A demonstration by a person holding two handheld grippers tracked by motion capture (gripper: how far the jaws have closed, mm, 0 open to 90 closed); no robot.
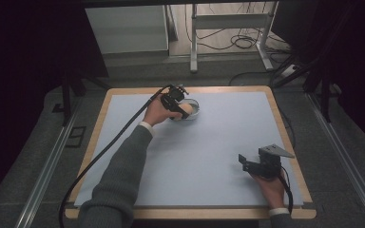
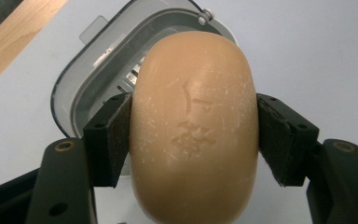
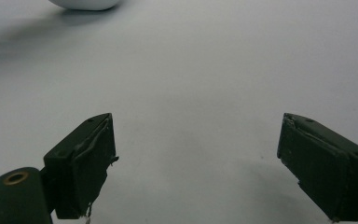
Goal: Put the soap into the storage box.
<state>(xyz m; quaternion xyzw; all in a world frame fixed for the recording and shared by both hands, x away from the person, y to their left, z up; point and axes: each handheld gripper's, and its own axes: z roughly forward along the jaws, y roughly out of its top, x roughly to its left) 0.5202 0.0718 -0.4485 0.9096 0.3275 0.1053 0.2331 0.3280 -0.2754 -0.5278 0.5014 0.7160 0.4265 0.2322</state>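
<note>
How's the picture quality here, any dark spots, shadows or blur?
High view: surroundings nearly black, mat evenly lit. Left gripper view: soap bar sharp, its scratches clear, no glare. Right gripper view: soft shadows across the mat, white object at the top edge cropped.

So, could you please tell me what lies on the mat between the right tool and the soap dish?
Nothing: in the high view, bare mat separates the right tool from the soap dish.

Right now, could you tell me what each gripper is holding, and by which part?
The left gripper clamps a tan soap bar across its two long sides, above the soap dish. The right gripper holds nothing.
</note>
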